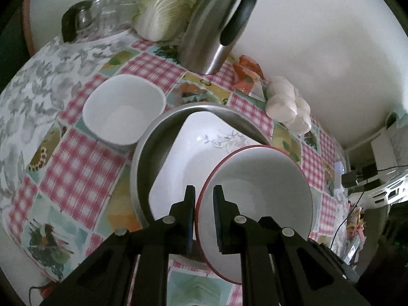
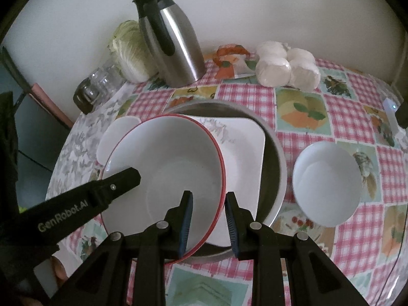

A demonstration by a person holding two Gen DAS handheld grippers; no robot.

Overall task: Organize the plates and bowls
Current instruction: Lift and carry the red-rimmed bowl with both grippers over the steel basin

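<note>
Glossy oilcloth [image 2: 301,94], chequered pink and white with fruit and rooster panels, covers the table under both my grippers, against a plain pale wall; straight ahead of them sits a round brushed-metal basin [image 2: 274,158] with a square white ceramic dish with a grey floral sprig [image 2: 244,153] lying inside it. My left gripper [image 1: 204,199] pinches the near rim of the round white bowl with a thin red edge [image 1: 257,191], one pad outside, one inside, fingers narrow on the rim; the bowl tilts above the square dish. My right gripper [image 2: 209,204] straddles the same bowl's opposite rim with its blue-ribbed pads [image 2: 187,219] set a little apart; I cannot tell whether they press it. Off to the right of my right gripper rests a small plain white bowl [image 2: 327,183]; left of my left gripper, a squarish white bowl [image 1: 123,109]. Farther ahead stand a tall stainless-steel jug with a black handle [image 2: 176,43], a pale napa cabbage [image 2: 130,51], clear glass jars [image 2: 99,84] and a wrapped pack of white rolls [image 2: 288,68].
</note>
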